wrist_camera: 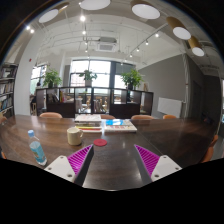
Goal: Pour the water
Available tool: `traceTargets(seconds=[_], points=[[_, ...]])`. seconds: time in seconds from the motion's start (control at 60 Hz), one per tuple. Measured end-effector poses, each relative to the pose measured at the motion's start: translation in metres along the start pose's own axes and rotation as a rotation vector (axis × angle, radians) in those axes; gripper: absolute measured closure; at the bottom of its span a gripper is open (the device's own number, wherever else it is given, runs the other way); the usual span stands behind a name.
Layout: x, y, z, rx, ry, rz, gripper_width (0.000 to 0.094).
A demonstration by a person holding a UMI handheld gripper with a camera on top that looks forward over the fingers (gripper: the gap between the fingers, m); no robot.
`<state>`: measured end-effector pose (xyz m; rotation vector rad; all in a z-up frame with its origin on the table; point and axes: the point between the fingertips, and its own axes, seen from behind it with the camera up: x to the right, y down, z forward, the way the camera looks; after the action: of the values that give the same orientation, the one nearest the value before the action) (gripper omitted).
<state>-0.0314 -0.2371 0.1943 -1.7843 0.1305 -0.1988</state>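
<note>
A clear plastic water bottle (37, 150) with a blue cap and blue label stands on the dark wooden table (112, 150), left of my fingers. A cream-coloured cup (75, 136) stands beyond the left finger. My gripper (113, 160) is open and empty, its two magenta pads wide apart with bare table between them. Bottle and cup both stand clear of the fingers.
A small red disc (101, 143) lies on the table ahead between the fingers. A stack of books and papers (105, 124) lies further back. Chairs, potted plants (131, 79) and large windows stand beyond the table. Shelves stand at the far left.
</note>
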Motion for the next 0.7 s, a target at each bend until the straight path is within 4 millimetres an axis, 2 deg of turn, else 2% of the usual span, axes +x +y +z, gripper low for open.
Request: traceTargets(seconds=[0.133, 0.183, 0.233, 0.317, 0.467, 0.583, 0.7], points=[[-0.016, 0.011, -0.005, 0.012, -0.012, -0.037, 0.0116], [-0.039, 0.027, -0.006, 0.021, -0.022, -0.035, 0.0117], [-0.067, 0.041, -0.006, 0.028, -0.051, -0.019, 0.0117], [-0.129, 0.061, -0.009, 0.026, -0.140, 0.010, 0.0117], [-0.228, 0.077, -0.018, 0.027, -0.309, 0.036, 0.0111], [-0.284, 0.077, -0.015, 0.037, -0.389, 0.028, 0.0109], [-0.321, 0.072, 0.001, 0.048, -0.410, 0.011, 0.0111]])
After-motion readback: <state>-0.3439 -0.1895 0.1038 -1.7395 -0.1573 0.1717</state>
